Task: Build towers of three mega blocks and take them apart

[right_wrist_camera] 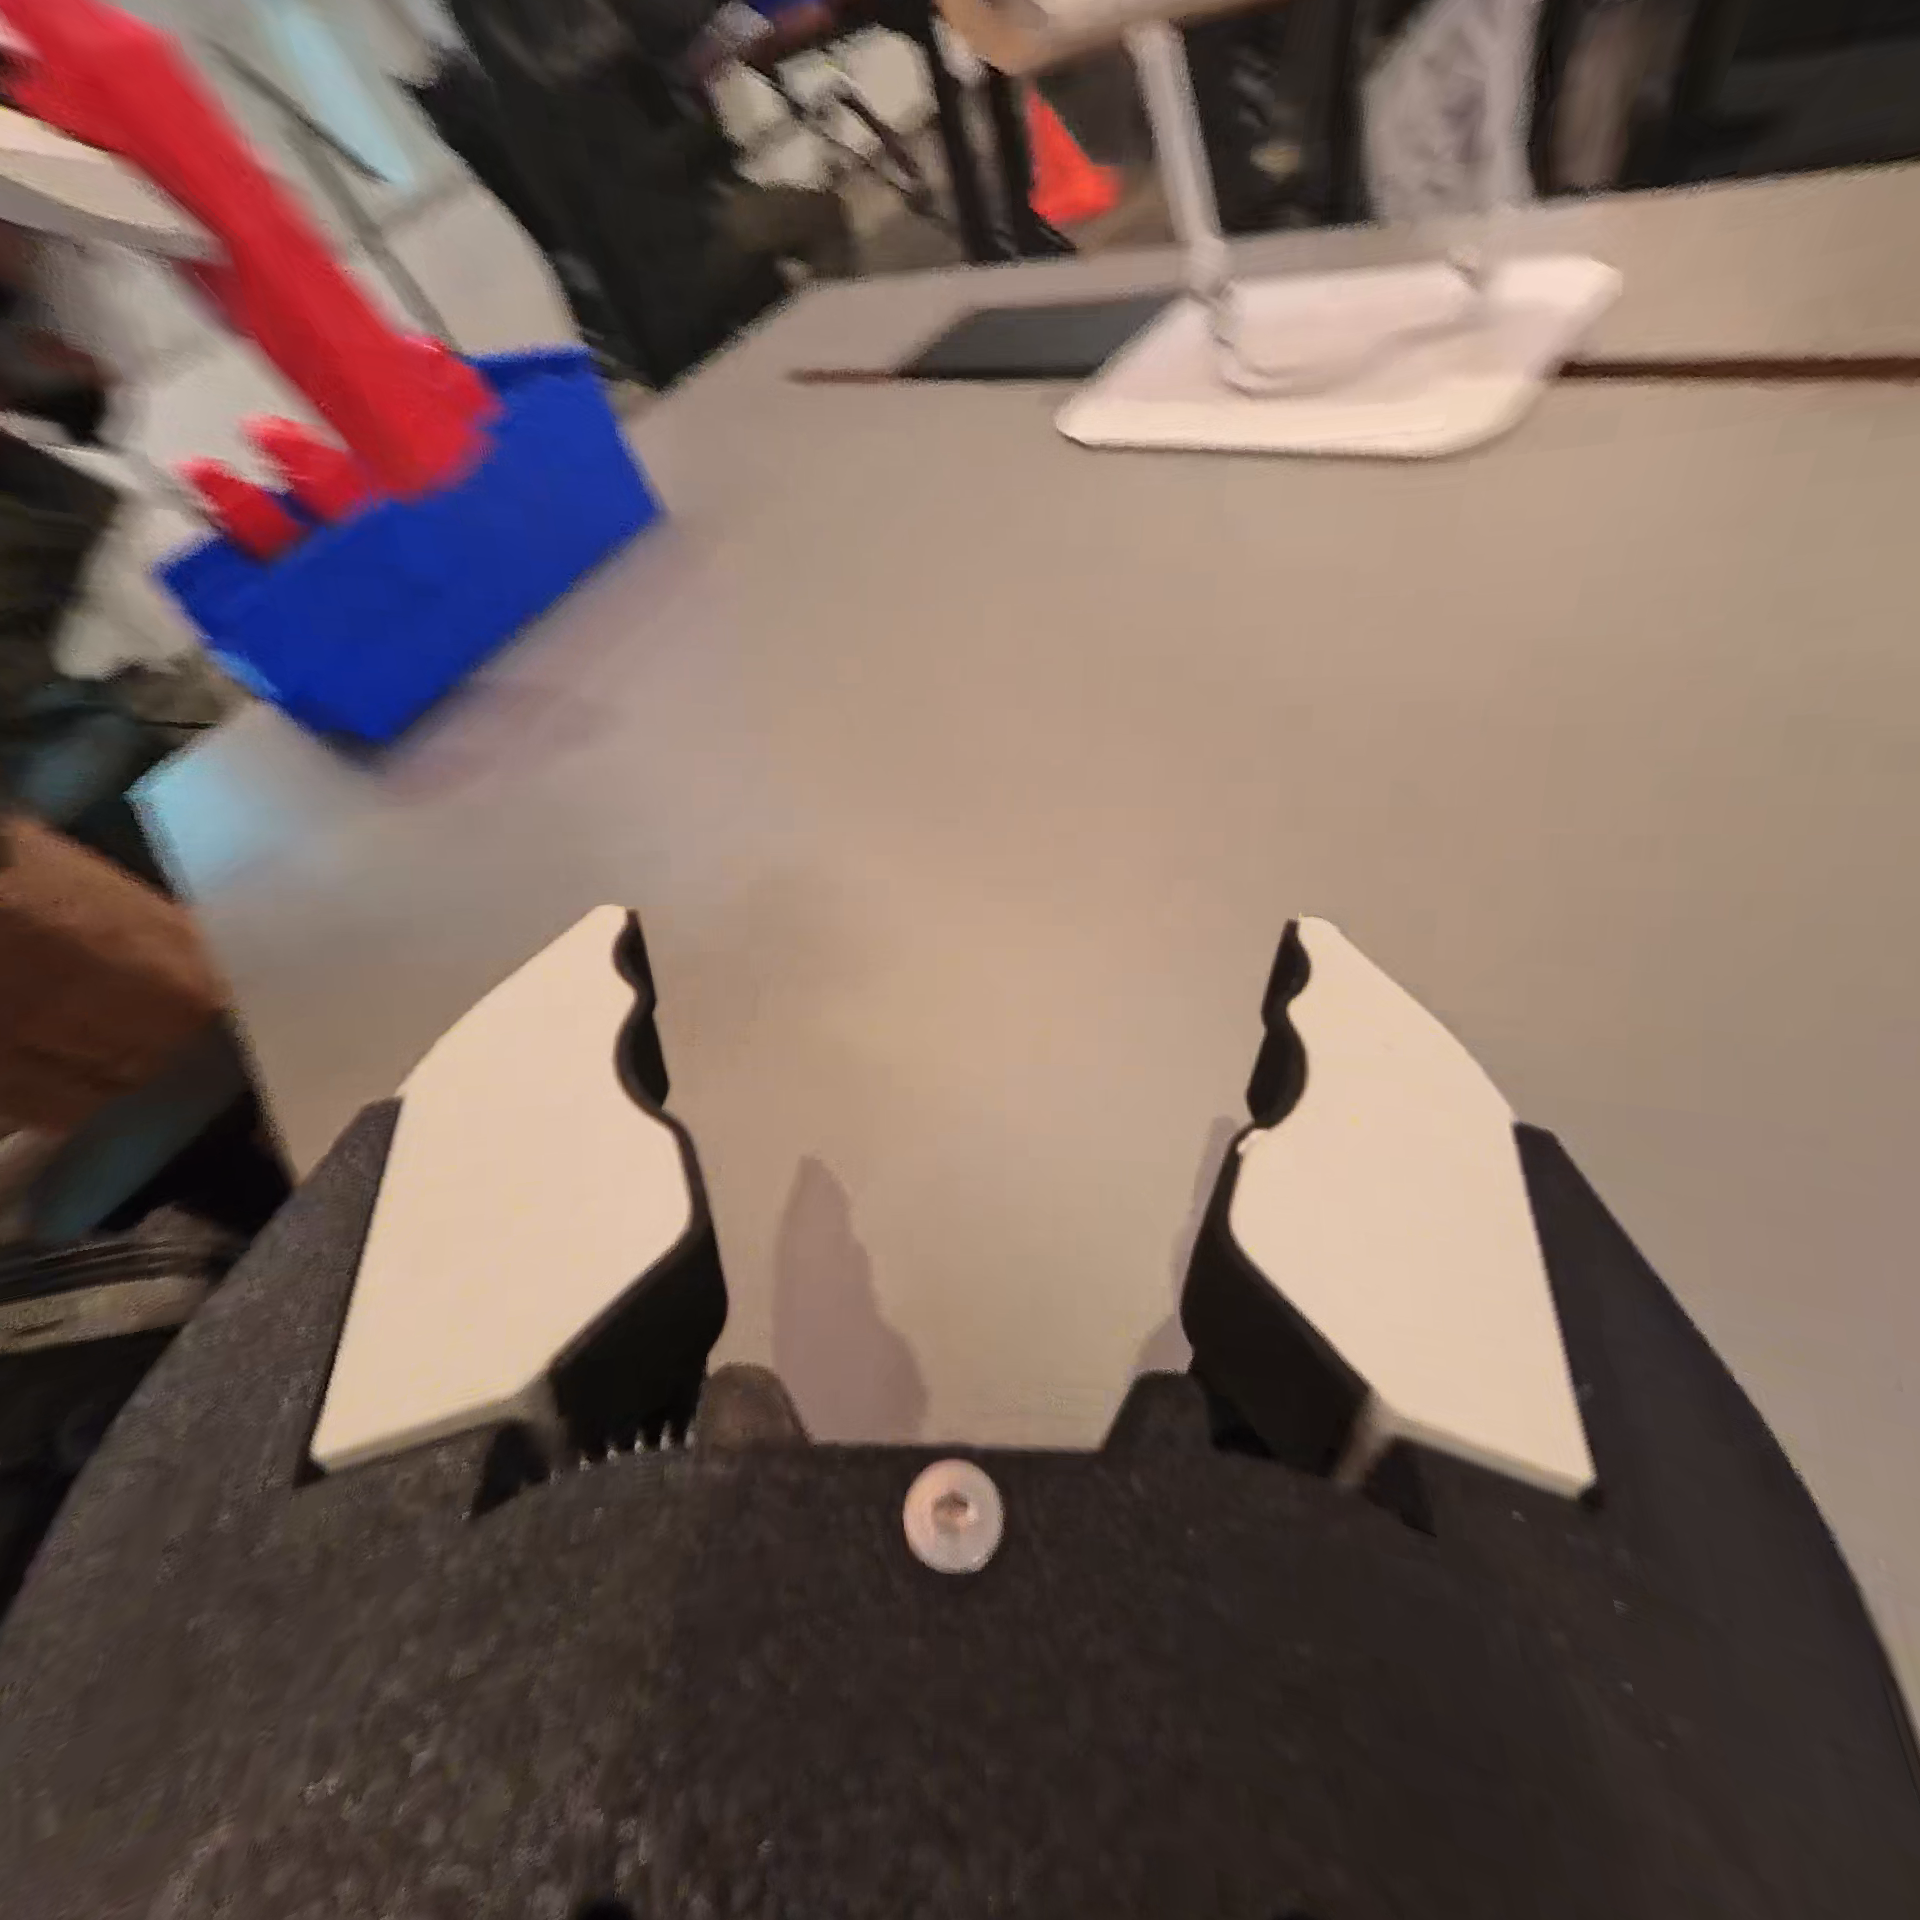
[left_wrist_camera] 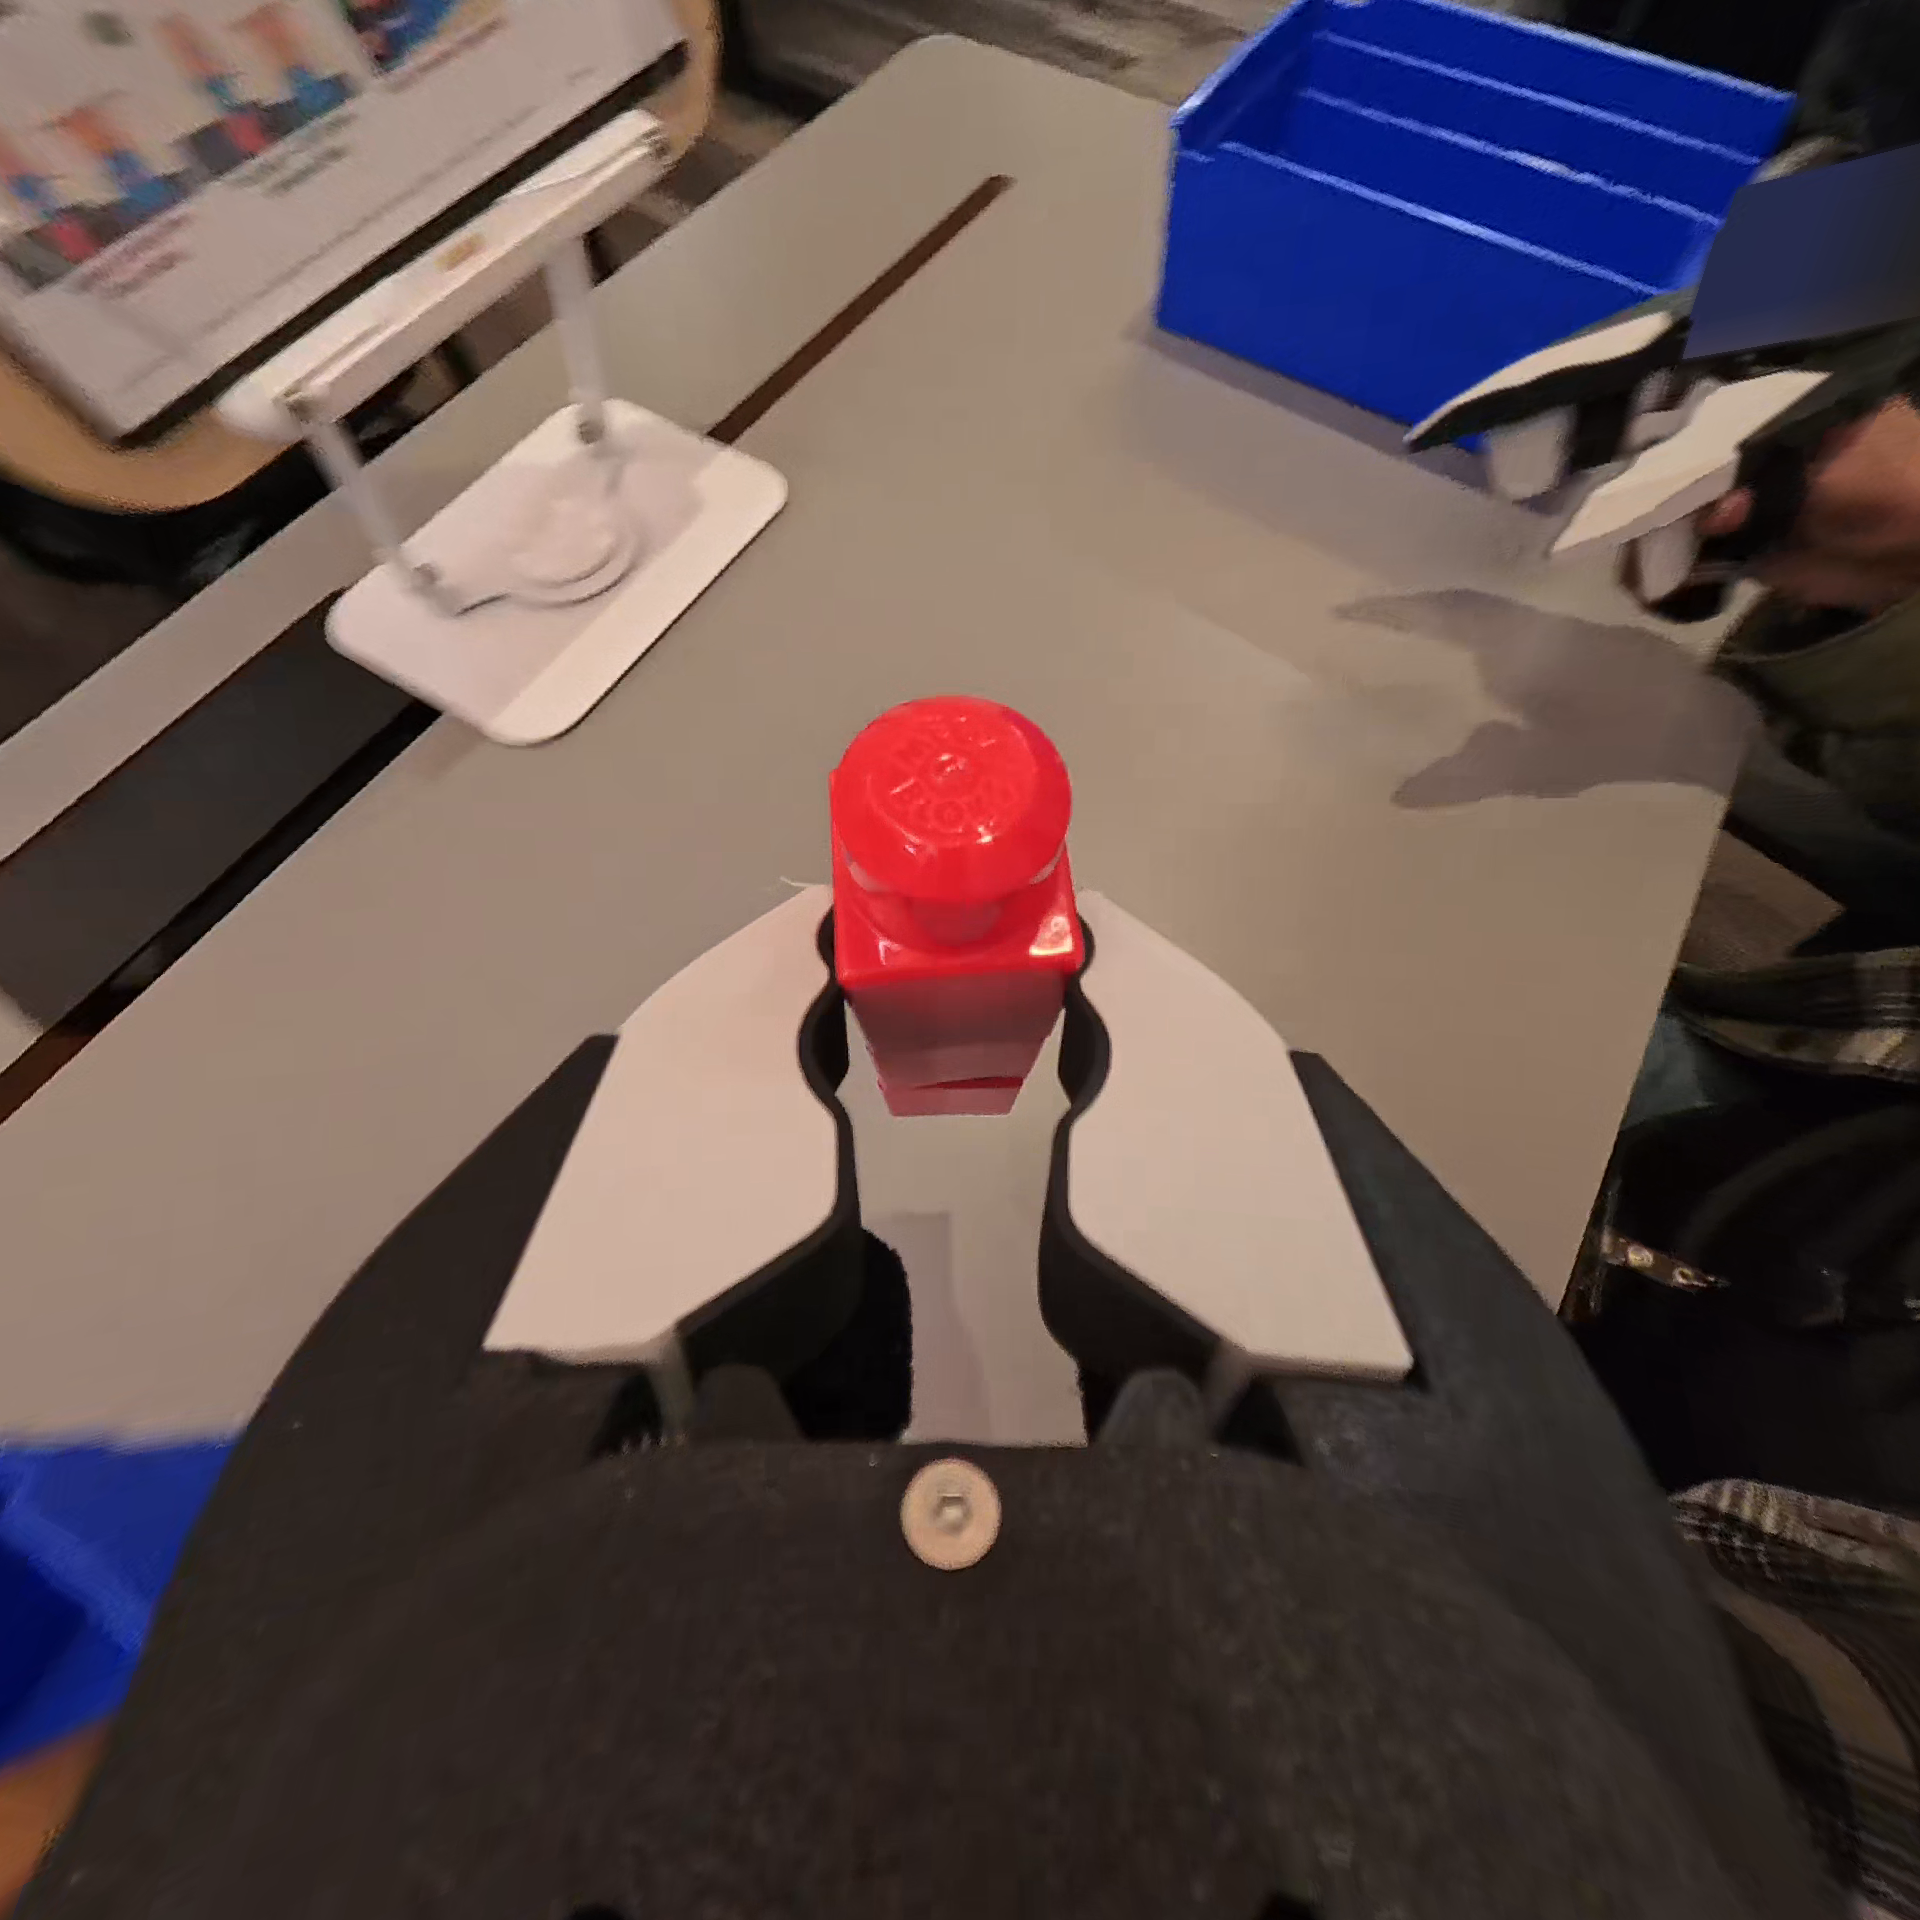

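Left hand-held gripper: I observe its two white fingers clamped on the sides of a red mega block, which sits upright between the tips with its round stud facing the camera. Below the top block I can make out at least one more red section; how many blocks make up the stack I cannot tell. The stack is held above the grey tabletop, clear of its surface.

Right hand-held gripper: I record its jaws spread wide apart with nothing between them, only bare tabletop showing through the gap. In the left wrist view it appears at the far right edge, just beside the blue divided bin.

Containers: that bin stands at the far right corner of the tabletop, and the compartments I can see into hold nothing visible. A second blue bin stands at the left edge in the right wrist view, with red blocks protruding from its top; motion blur prevents a count.

Other items: a white stand rests on the tabletop at the far left, carrying a tilted printed sheet.
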`<state>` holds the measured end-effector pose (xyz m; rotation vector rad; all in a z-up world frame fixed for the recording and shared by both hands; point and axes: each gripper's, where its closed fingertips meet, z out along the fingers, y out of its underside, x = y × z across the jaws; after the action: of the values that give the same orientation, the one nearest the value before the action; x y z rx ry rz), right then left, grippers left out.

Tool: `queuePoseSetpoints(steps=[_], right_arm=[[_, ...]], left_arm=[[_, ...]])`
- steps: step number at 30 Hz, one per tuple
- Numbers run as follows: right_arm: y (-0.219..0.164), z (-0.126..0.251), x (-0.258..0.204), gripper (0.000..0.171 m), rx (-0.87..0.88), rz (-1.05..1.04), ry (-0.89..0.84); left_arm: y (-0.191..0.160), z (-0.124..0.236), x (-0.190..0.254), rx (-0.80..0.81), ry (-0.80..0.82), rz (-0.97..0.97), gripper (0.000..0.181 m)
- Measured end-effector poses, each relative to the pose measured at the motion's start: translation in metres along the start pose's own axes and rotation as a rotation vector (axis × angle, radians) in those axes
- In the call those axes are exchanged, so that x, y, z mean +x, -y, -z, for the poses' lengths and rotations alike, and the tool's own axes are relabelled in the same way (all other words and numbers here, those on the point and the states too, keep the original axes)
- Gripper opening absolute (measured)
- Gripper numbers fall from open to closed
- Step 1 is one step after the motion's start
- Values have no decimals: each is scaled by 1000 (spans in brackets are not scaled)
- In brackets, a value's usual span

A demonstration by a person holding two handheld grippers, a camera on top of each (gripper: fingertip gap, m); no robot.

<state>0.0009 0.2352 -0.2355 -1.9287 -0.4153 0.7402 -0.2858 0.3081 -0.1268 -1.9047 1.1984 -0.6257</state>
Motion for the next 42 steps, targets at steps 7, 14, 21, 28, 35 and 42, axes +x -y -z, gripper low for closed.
queuePoseSetpoints(steps=[7, 14, 21, 28, 35, 42], right_arm=[[31, -41, -60, 90, 62, 152, 402], [40, -97, -84, 94, -80, 391, 436], [28, -136, -92, 93, -169, 453, 507], [14, -154, -104, 77, -196, 434, 615], [12, -155, -113, 36, -198, 406, 701], [31, -147, -116, 35, -125, 321, 751]], left_arm=[[26, -63, 36, 70, -323, -92, 37], [21, -96, 56, 71, -437, -149, 37], [16, -107, 59, 102, -493, -142, 37], [11, -109, 62, 101, -525, -145, 37], [8, -111, 70, 95, -560, -148, 37], [13, -105, 53, 210, -474, -84, 67]])
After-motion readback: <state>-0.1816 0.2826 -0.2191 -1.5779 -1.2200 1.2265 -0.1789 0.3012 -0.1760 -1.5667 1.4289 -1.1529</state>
